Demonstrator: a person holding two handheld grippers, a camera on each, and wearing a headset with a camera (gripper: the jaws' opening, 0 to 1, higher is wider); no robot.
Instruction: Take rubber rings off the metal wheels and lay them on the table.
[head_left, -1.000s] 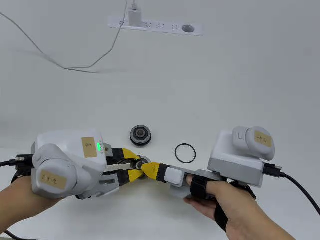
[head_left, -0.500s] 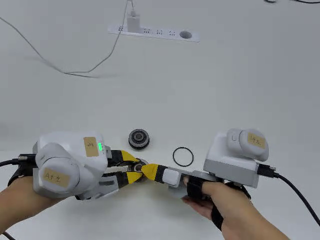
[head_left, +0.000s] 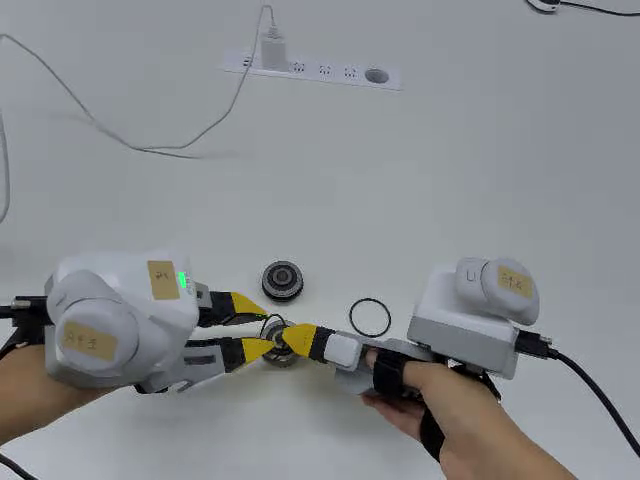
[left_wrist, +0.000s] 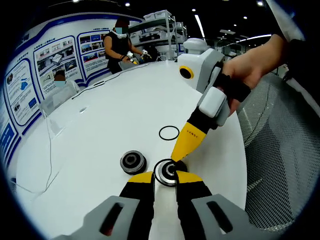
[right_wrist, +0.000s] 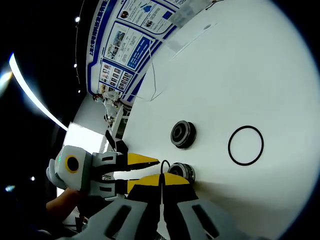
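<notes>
Your right gripper (right_wrist: 161, 176) clamps the thin, likely stretchy rubber ring (right_wrist: 165, 165), part-lifted off the stiff metal wheel (right_wrist: 181, 171) on the table (head_left: 400, 200) by your left gripper (left_wrist: 165, 177), jaws parted; pull that raised loop.

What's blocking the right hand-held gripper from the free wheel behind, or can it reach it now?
Probably yes, once it lets go: the right hand-held gripper is shut on the rubber ring of the near wheel. The free wheel sits on bare table just beyond, with nothing between.
</notes>
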